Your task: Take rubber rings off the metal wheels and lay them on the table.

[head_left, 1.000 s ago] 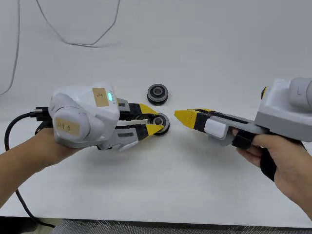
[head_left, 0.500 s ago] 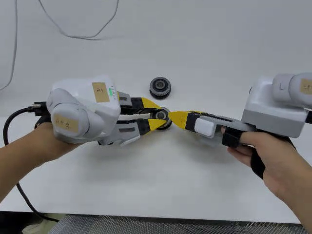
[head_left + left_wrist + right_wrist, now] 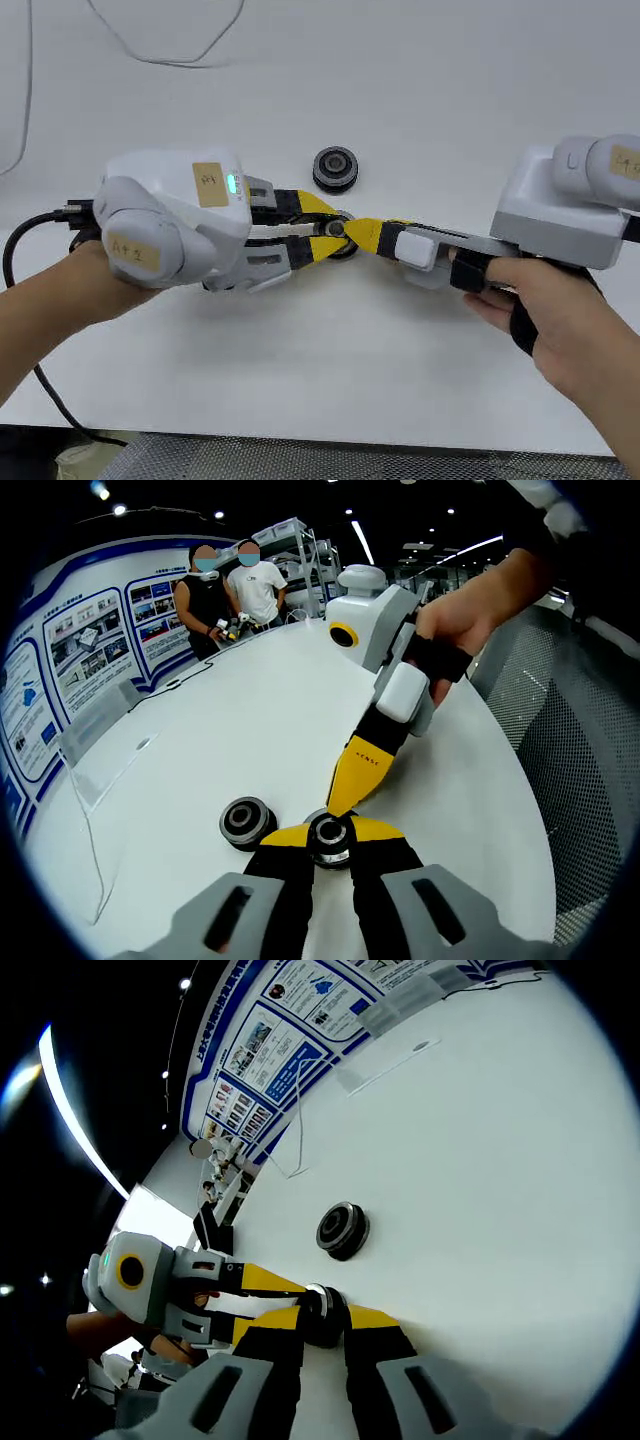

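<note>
A black-rimmed metal wheel (image 3: 335, 230) stands on edge on the white table, and my left gripper (image 3: 322, 236) is shut on it from the left. My right gripper (image 3: 354, 232) comes in from the right, its yellow tips pinched on the wheel's rubber ring. In the left gripper view the wheel (image 3: 330, 838) sits between the yellow jaws of my left gripper (image 3: 330, 830), with the right gripper's tip touching its top edge. The right gripper view has the wheel (image 3: 322, 1320) between the jaws of my right gripper (image 3: 325, 1312). A second wheel (image 3: 335, 168) lies flat just behind.
A thin cable (image 3: 160, 50) loops across the far table, and a black cord (image 3: 25, 250) trails from the left gripper. The table's front edge (image 3: 350, 440) is near. Two people (image 3: 230, 585) stand at the table's far end.
My right gripper has moved left and closed the gap, and its tips now meet the wheel that the left gripper holds. The left gripper has stayed on the wheel.
</note>
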A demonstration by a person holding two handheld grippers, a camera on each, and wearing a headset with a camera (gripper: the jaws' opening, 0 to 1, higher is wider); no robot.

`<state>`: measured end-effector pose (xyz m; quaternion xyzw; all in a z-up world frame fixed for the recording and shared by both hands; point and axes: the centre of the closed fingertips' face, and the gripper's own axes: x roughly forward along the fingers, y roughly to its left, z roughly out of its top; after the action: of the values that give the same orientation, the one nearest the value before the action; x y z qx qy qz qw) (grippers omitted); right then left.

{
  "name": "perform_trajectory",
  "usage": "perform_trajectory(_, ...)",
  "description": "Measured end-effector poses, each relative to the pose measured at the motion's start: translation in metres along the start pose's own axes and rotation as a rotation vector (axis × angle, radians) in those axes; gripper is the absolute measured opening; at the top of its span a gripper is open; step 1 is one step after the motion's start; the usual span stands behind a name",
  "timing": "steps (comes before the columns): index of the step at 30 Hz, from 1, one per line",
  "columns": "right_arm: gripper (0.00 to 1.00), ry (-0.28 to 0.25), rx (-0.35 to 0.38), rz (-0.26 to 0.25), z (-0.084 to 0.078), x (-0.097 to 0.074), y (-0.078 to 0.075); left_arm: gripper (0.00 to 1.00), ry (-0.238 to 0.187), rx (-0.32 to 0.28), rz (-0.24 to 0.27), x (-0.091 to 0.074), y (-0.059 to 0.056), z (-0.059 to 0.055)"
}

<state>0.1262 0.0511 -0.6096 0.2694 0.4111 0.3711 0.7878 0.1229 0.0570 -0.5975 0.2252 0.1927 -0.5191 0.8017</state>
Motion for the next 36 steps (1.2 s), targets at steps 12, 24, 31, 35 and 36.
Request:
perform_trajectory(12,0.16,0.008,0.005,0.006,-0.0014,0.0002,0.0021,0.13,-0.001,0.013,-0.004,-0.0004,0.0004,-0.0008)
perform_trajectory(24,0.17,0.02,0.023,0.012,-0.0043,-0.0025,0.0055,0.13,0.004,0.022,-0.006,-0.001,-0.0001,-0.0005)
perform_trajectory(31,0.17,0.02,0.065,0.002,-0.0046,-0.0018,0.0045,0.13,0.007,0.029,-0.009,-0.001,-0.0001,-0.0007)
perform_trajectory(35,0.17,0.015,0.078,0.004,-0.0025,-0.0002,0.0026,0.13,0.007,0.03,-0.009,-0.0011,-0.0001,-0.0008)
perform_trajectory(36,0.17,0.016,0.083,0.006,-0.002,0.0003,0.0023,0.13,0.006,0.029,-0.01,-0.0012,-0.0001,-0.0008)
